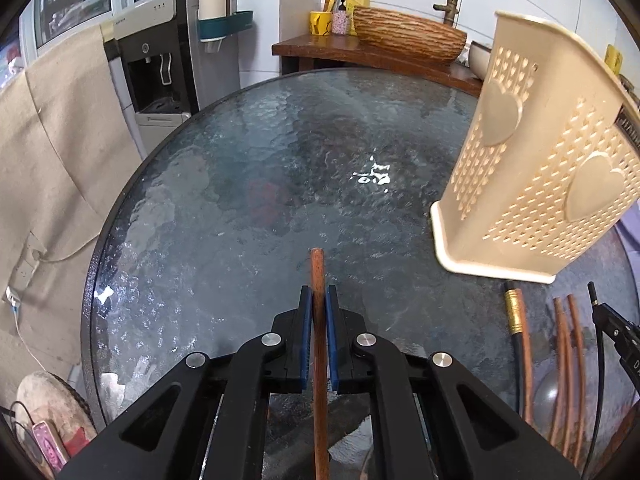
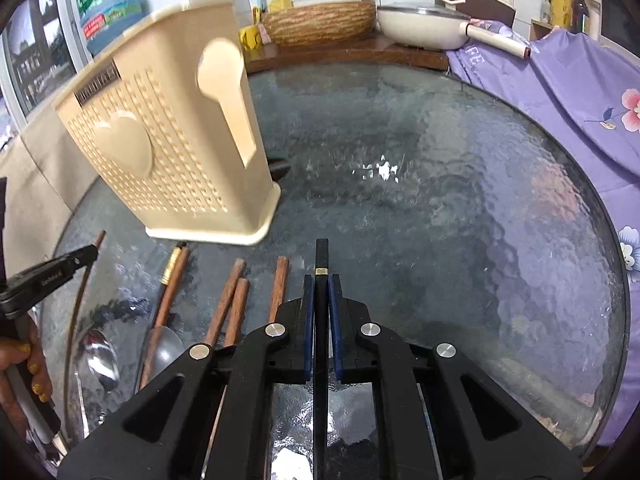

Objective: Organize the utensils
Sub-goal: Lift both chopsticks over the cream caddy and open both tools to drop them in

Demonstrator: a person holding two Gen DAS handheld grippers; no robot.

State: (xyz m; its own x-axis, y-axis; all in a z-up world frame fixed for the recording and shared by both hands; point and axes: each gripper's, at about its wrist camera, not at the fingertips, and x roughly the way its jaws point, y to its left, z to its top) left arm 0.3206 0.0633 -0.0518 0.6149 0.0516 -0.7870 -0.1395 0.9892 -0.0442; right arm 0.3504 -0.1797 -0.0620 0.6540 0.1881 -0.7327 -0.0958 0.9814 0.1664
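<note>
In the left wrist view my left gripper (image 1: 319, 294) is shut on a brown wooden chopstick (image 1: 317, 268) that sticks out past the blue pads over the glass table (image 1: 240, 180). My right gripper (image 2: 321, 280) is shut on a black chopstick with a gold band (image 2: 321, 254). The beige perforated utensil holder (image 1: 540, 160) (image 2: 168, 140) stands upright between the two grippers. In front of it lie several brown chopsticks (image 2: 228, 300), a gold-banded one (image 2: 172, 276) and two metal spoons (image 2: 98, 356). The right wrist view also shows the left gripper (image 2: 90, 254) at the left edge.
A water dispenser (image 1: 160, 60) and beige cloth (image 1: 52, 140) stand left of the round table. Behind it a wooden counter (image 1: 320, 46) carries a wicker basin (image 1: 408, 32) and a white pan (image 2: 420, 24). Purple floral cloth (image 2: 580, 100) borders the right side. A hand (image 2: 24, 364) holds the left gripper.
</note>
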